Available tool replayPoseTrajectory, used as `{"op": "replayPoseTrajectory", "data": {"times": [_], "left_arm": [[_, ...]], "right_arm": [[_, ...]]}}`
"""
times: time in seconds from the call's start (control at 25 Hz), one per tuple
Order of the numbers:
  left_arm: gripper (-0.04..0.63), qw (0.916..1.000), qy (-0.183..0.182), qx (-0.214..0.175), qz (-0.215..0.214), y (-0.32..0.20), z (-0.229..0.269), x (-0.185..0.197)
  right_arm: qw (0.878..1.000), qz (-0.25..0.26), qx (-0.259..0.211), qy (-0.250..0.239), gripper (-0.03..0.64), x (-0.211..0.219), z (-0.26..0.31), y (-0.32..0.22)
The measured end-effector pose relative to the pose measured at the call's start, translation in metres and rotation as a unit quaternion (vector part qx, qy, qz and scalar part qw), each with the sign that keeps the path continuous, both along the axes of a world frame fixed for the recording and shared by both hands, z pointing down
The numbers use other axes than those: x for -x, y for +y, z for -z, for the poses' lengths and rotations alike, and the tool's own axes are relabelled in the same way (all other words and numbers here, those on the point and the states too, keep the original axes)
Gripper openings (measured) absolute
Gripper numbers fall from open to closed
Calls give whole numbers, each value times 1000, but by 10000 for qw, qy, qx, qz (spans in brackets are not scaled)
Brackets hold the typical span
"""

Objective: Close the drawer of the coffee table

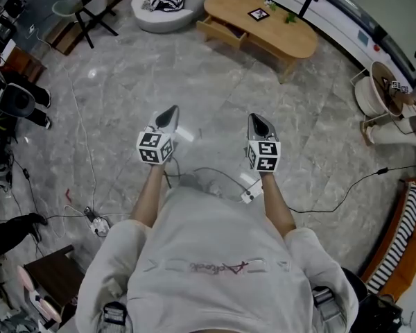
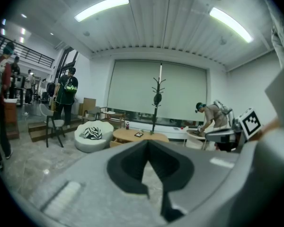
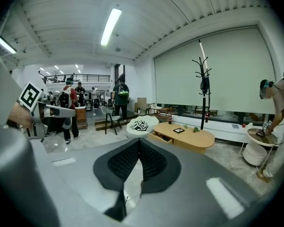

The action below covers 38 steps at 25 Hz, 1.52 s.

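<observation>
Left claw [image 1: 170, 111] and right claw [image 1: 258, 121] are pinched together, empty. Approach step, I judge — the table [image 1: 295, 39] stands well ahead, its drawer [image 1: 222, 30] pulled out. Next: close in, press a claw against the drawer front.

Head view: faced steeply down from above. Gripper views: held low, faced nearly level. The distant oval light-wood coffee table [image 1: 277, 33] [image 2: 151, 137] [image 3: 199, 137] is shared by all three.
</observation>
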<state>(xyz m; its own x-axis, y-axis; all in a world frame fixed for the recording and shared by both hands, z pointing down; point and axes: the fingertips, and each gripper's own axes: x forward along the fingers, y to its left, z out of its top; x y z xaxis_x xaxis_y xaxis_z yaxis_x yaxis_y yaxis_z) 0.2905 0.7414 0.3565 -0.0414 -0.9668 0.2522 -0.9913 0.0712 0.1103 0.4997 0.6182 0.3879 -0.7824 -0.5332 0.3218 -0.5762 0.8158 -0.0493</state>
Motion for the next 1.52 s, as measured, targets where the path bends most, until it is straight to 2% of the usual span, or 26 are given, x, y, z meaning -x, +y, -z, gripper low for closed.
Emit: {"op": "replayPoseTrajectory", "data": {"times": [0.32,0.72,1.52], "left_arm": [[-1,10000,-9,-11,5,-19,0,10],[0,9999,96,-68,36,-73,-10,56],[0,9994,275,-187,-138,-225,-3,215]], "right_arm": [[10000,-47,13,-16,6,6,0,-28],[10000,-2,-5,78,6,50,-8,-75],[9994,-324,-64,113,6,197,10,-220]]}}
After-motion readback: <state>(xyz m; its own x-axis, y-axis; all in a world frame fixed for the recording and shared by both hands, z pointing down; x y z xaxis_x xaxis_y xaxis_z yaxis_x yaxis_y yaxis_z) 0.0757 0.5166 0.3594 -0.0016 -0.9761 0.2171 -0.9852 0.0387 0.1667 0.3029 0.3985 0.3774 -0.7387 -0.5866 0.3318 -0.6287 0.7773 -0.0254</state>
